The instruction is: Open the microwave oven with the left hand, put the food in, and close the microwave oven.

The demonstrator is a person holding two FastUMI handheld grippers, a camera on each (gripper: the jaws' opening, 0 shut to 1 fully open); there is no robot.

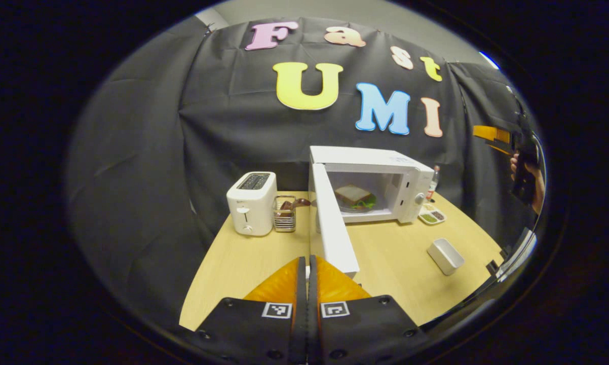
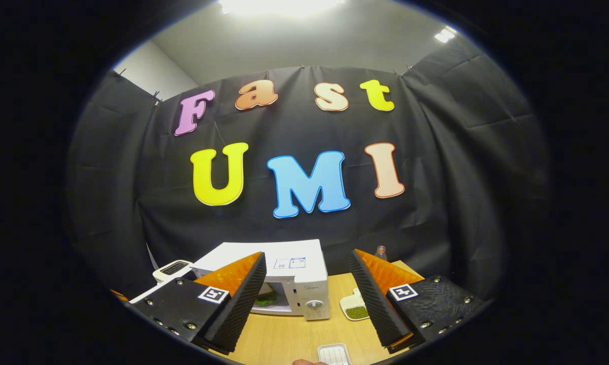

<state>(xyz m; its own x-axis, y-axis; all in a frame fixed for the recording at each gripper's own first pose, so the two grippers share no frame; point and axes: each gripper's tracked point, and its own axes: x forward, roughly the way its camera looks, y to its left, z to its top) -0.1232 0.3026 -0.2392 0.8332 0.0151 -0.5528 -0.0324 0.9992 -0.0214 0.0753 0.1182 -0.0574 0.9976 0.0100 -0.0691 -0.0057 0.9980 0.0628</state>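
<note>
the microwave [image 1: 370, 185] stands with its door [image 1: 332, 223] swung wide, the sandwich [image 1: 354, 196] inside. the left gripper [image 1: 307, 268], fingers pressed together, points level at the door's edge. the right gripper [image 2: 307, 284] hangs spread above the microwave.

1. One white box-shaped microwave oven [image 1: 380, 182] stood open.
2. One sandwich [image 1: 354, 196] lay inside.
3. One white toaster [image 1: 251, 203].
4. One wire basket [image 1: 284, 214].
5. One white rectangular dish [image 1: 445, 256].
6. One divided condiment tray [image 1: 432, 215].
</note>
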